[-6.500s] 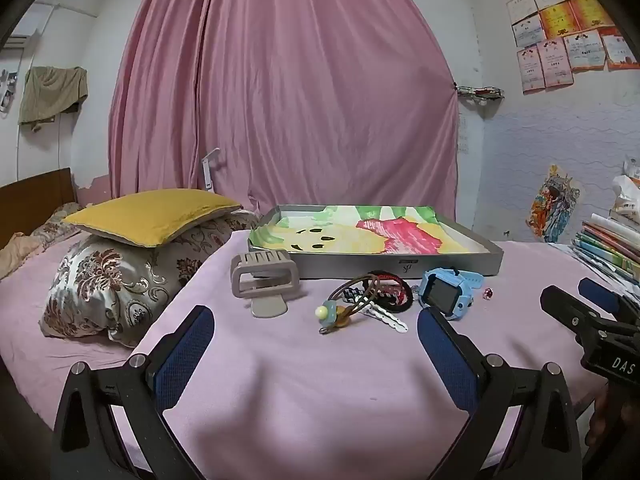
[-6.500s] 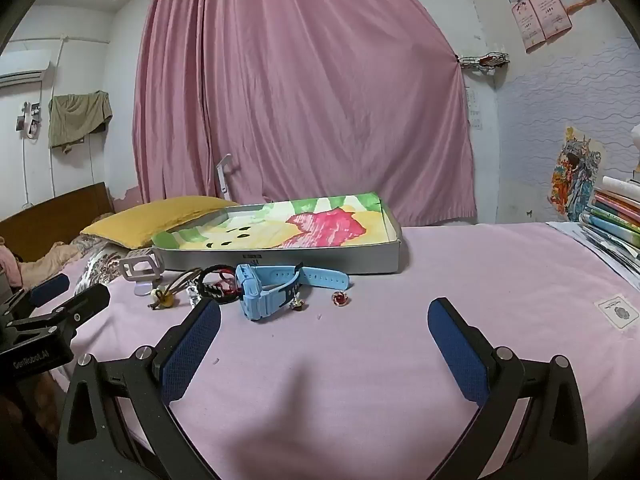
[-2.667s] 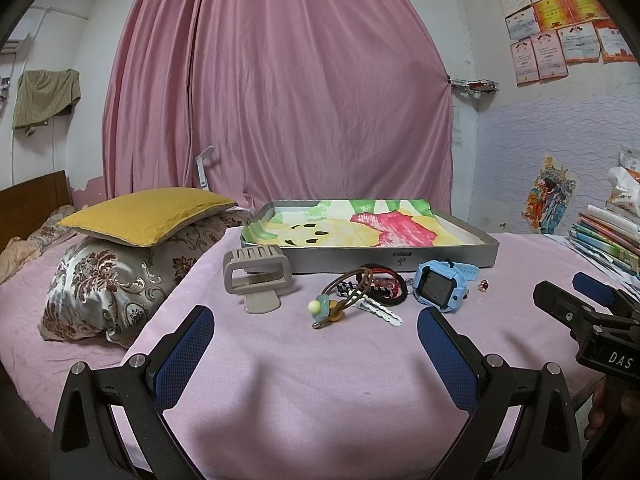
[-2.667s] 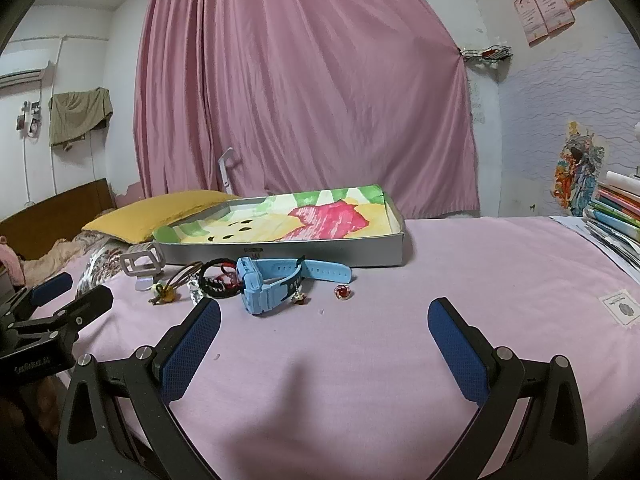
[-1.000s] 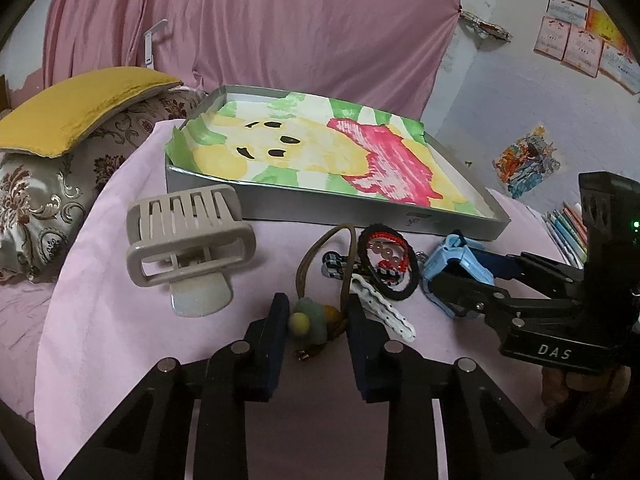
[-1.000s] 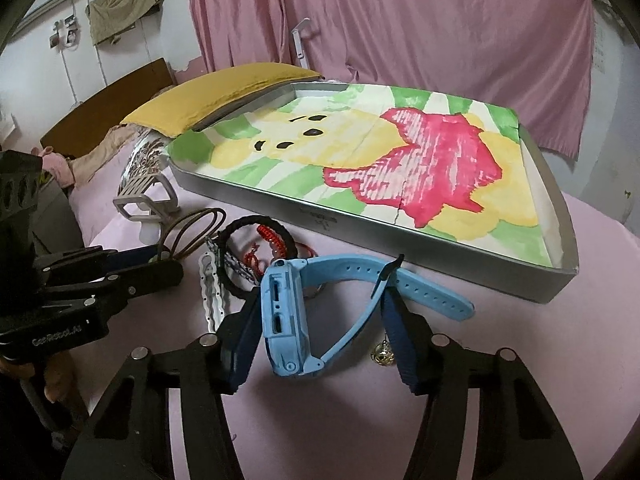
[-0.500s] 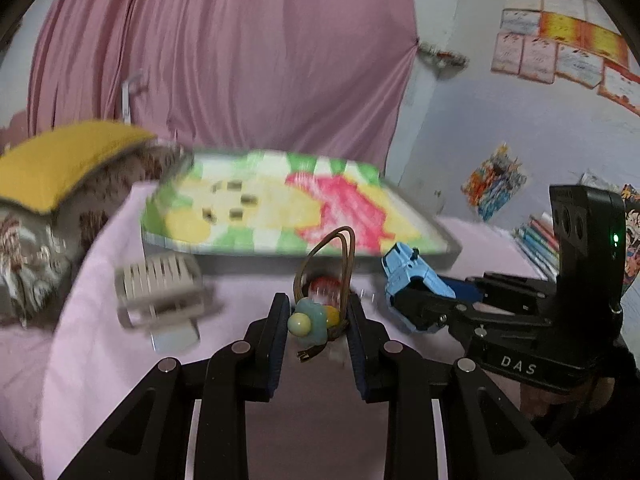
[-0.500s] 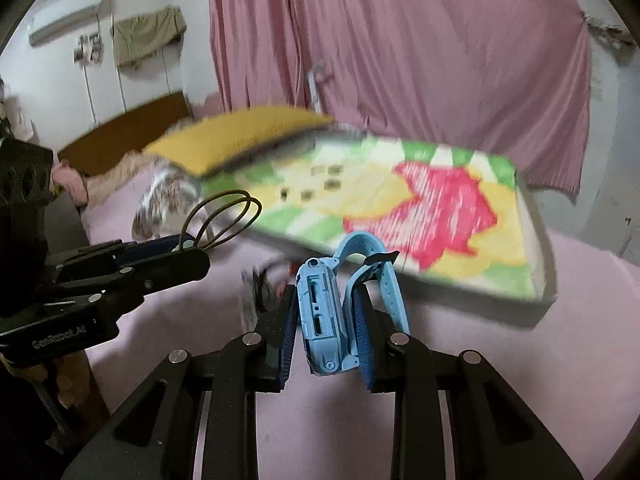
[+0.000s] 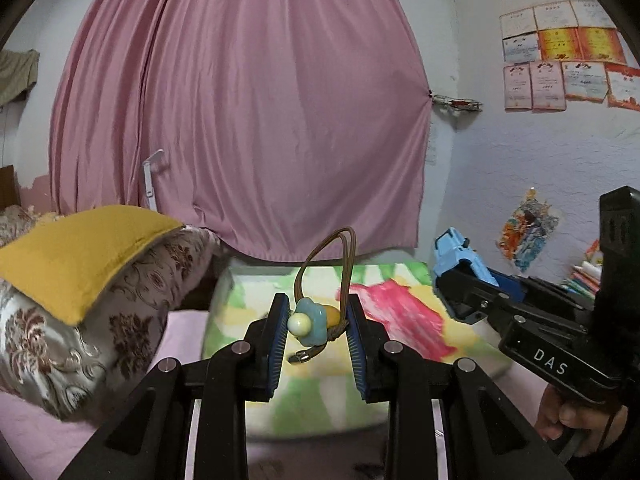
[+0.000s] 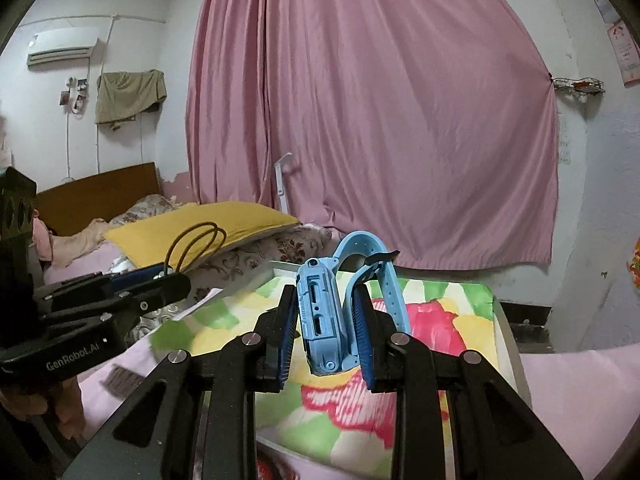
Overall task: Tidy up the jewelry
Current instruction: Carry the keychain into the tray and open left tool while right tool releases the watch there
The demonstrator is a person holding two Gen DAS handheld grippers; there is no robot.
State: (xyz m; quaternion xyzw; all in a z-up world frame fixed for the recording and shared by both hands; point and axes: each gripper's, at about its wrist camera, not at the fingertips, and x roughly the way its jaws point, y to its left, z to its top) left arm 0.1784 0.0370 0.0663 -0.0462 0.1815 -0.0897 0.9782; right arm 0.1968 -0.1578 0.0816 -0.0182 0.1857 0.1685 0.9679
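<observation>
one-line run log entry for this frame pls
left hand-held gripper: shut on brown hair tie with blue flower charm | right hand-held gripper: shut on light-blue plastic smartwatch | both above colourful picture-lined grey tray

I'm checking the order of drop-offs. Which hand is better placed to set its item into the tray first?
Probably right: its gripper, shut on the watch, hangs over the tray.

one hair tie [image 9: 316, 322], one blue watch [image 10: 326, 320], one tray [image 10: 506, 332], two pillows [image 9: 80, 252]
</observation>
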